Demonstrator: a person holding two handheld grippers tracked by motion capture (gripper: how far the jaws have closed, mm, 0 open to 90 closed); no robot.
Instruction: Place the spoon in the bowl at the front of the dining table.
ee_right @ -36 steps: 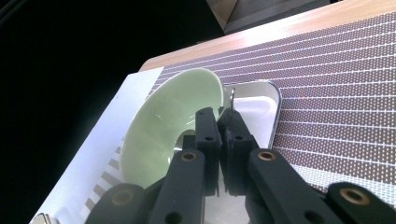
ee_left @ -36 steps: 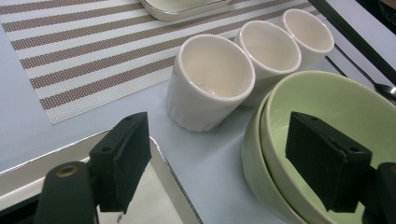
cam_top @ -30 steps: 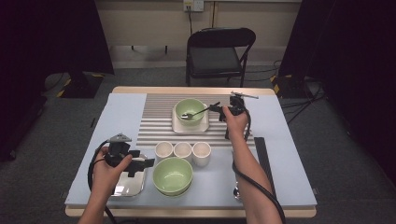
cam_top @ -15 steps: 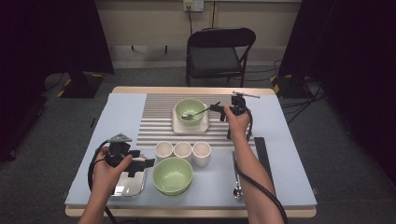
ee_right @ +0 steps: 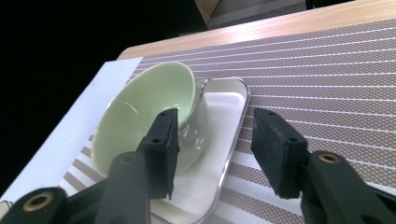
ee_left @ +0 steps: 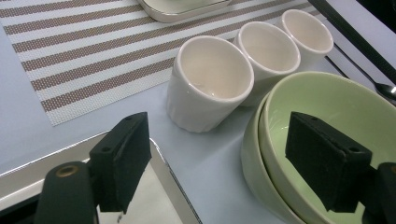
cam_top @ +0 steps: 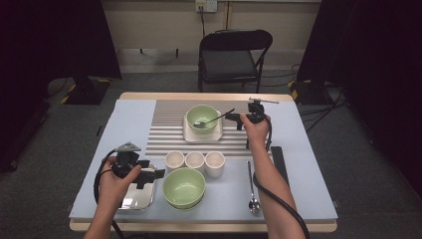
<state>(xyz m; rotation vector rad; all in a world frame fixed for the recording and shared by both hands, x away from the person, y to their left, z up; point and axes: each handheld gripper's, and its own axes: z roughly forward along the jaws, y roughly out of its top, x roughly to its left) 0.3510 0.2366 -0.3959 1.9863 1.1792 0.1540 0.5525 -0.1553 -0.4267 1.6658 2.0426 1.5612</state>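
The spoon (cam_top: 213, 119) lies propped in the far green bowl (cam_top: 202, 115), its scoop resting on the bowl's floor and its handle leaning over the rim. Its long axis runs from about eight o'clock at the scoop to two o'clock at the handle tip, rising slightly toward the right gripper (cam_top: 234, 117). That gripper's jaws have just been opening; in the right gripper view (ee_right: 212, 149) they stand apart with nothing between the pads, so the spoon looks let go and left to lean on the rim. The bowl sits on a white square tray (cam_top: 188, 134) on the striped mat (cam_top: 164, 130), toward twelve o'clock of the table.

The left gripper (cam_top: 154, 174) hovers spread and empty by the near stacked green bowls (cam_top: 184, 186), at seven o'clock, likely waiting its turn. Three white cups (cam_top: 194, 160) stand in a row between the bowls, and a second spoon (cam_top: 252, 186) lies at five o'clock, pointing straight to twelve.
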